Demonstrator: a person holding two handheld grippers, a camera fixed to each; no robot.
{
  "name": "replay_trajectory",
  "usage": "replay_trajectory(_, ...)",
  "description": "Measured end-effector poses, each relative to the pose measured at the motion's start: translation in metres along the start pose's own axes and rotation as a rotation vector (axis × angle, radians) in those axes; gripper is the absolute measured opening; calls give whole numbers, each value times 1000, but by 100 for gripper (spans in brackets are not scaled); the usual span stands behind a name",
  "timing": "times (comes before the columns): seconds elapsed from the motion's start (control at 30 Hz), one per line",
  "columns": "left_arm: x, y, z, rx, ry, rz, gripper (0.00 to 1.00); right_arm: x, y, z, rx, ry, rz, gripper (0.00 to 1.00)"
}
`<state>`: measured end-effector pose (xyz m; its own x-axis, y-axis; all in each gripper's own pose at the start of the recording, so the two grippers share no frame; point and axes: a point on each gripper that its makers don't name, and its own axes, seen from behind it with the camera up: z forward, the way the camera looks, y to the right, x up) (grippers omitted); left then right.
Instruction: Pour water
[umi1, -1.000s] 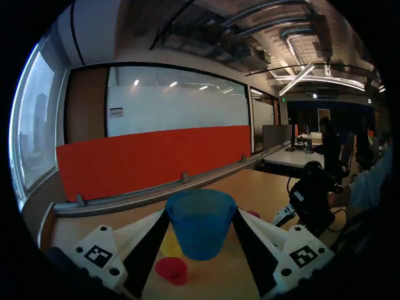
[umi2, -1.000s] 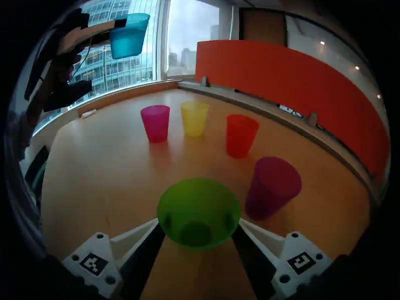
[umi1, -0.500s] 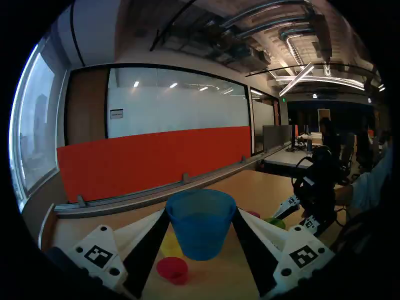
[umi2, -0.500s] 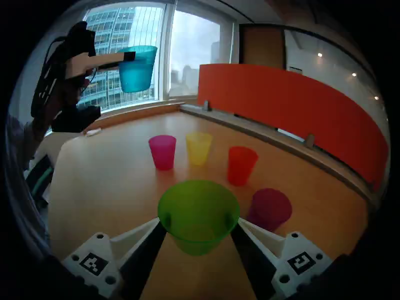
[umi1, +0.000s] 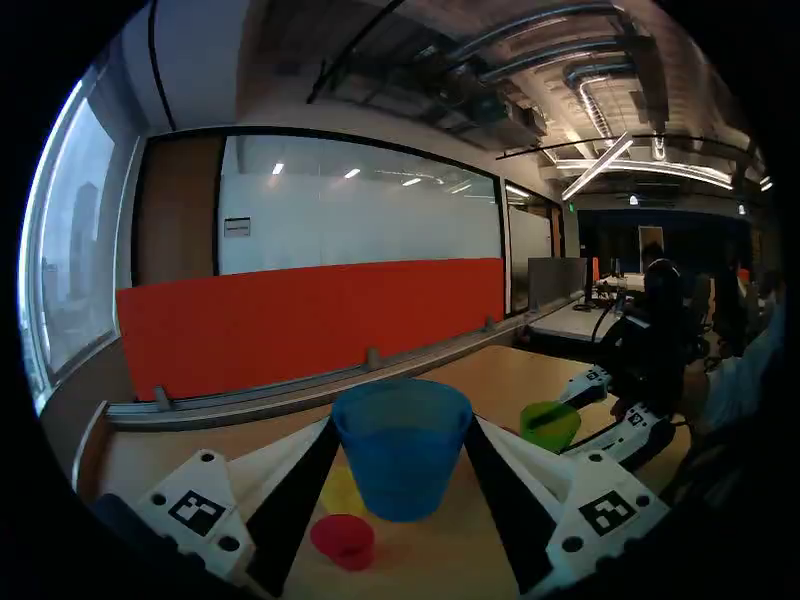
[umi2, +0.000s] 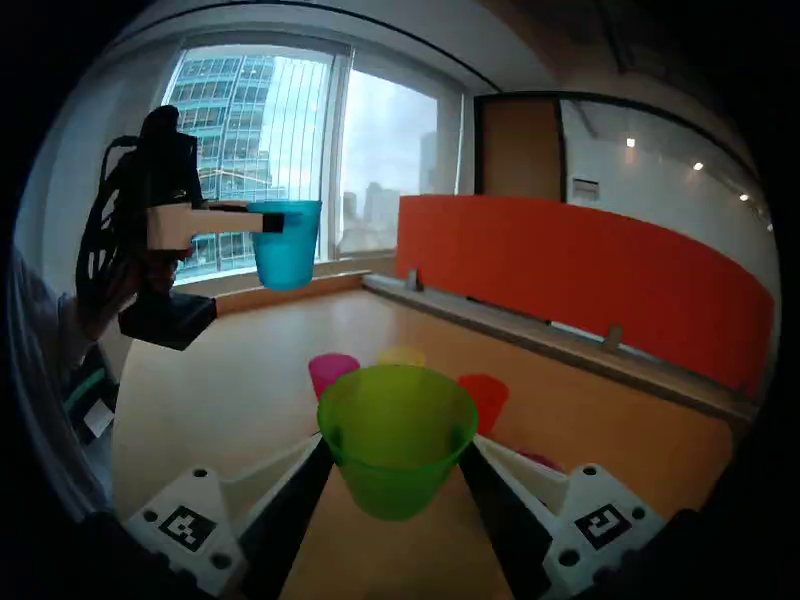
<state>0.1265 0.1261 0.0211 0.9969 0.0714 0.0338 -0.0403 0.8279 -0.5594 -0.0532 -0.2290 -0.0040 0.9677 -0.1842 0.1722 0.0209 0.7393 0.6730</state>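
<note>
- The left gripper (umi1: 400, 432) has both fingers squeezed onto the blue cup (umi1: 402, 475), holding it upright and well above the table (umi2: 230, 390), probably so nothing spills before the pour.
- The right gripper (umi2: 397, 452) is clamped on the green cup (umi2: 397, 415) the same way: upright, off the table, apart from the blue one. It looks like the receiver.
- Count: two grippers, two held cups, and three on the table: pink cup (umi2: 333, 368), yellow cup (umi2: 401, 355), orange cup (umi2: 487, 395).
- Water level in the blue cup is hard to tell.
</note>
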Motion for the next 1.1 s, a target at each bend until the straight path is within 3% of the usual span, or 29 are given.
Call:
replay_trajectory(0.4, 2, 3, -2, -11, 6, -2, 87, 47, 1, -2, -6, 127, -5, 88)
replay_trajectory(1.1, 17, 0, 2, -10, 56, 48, 87, 77, -6, 1, 31, 185, -6, 87)
